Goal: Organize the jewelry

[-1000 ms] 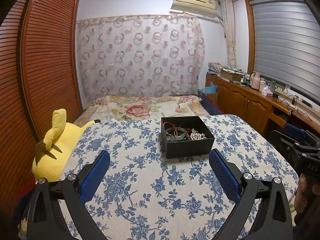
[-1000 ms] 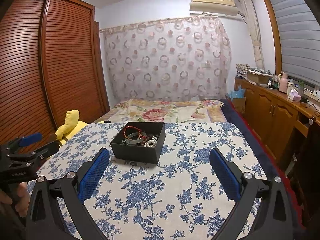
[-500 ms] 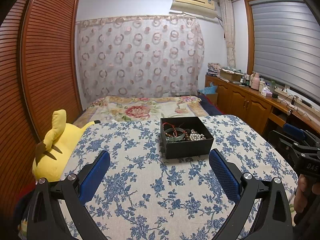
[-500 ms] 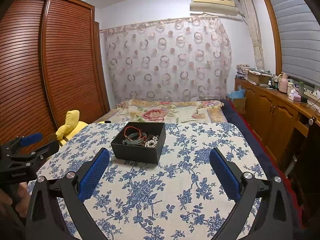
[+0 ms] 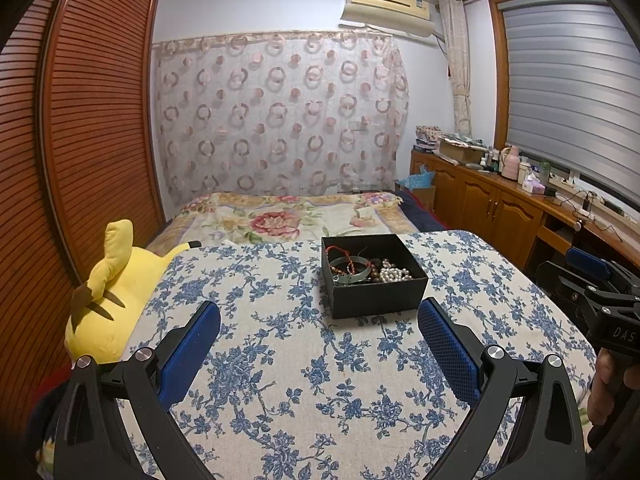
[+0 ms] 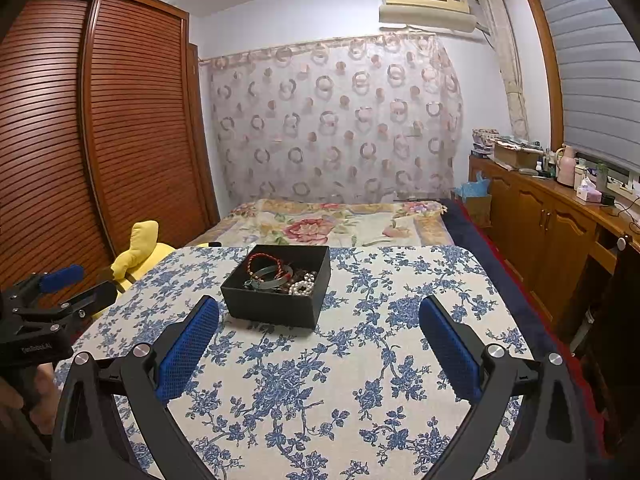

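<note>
Already the jewelry (image 5: pixel 368 270) lies, seemingly tangled, inside the black box (image 5: pixel 376 298) at frame centre; left gripper (image 5: pixel 319 330) and right gripper (image 6: pixel 319 330) hover spread, empty: finished or awaiting sorting.

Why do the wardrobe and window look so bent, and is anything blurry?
Left wrist view: fisheye lens bows the wardrobe and window blind near the edges, with dark corners. Right wrist view: same bending; the black box at centre stays sharp.

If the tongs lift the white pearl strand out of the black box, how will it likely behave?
The pearl strand lies bunched, so probably floppy and will dangle. Its beads look smooth, perhaps slippery. It touches the dark beads, so it may snag.
</note>
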The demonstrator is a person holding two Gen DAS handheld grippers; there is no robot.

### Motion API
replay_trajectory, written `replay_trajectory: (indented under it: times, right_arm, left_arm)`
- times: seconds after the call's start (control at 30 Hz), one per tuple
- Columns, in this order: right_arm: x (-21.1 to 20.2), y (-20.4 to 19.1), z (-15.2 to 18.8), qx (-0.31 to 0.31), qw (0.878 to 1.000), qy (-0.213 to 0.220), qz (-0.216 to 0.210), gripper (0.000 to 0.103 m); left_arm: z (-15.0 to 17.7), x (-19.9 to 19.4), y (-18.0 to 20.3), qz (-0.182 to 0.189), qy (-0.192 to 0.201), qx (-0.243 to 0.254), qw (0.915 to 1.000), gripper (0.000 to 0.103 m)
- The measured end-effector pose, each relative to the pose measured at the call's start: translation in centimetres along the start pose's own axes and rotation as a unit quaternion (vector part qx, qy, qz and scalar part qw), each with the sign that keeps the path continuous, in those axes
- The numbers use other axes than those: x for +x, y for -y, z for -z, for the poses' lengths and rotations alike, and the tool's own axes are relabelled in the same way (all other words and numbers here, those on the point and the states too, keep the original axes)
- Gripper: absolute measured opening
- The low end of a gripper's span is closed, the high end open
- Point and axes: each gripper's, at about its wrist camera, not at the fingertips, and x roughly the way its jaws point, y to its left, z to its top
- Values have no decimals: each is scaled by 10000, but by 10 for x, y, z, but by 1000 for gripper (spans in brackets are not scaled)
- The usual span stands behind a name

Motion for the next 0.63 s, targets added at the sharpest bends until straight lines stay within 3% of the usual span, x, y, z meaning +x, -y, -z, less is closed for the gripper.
replay_trajectory:
  times: [0.63]
  right_arm:
    - [-2, 2, -1, -2, 10000, 3, 8, 101]
  left_arm:
    - [-3, -3, 1, 21, 12, -6, 10000, 95]
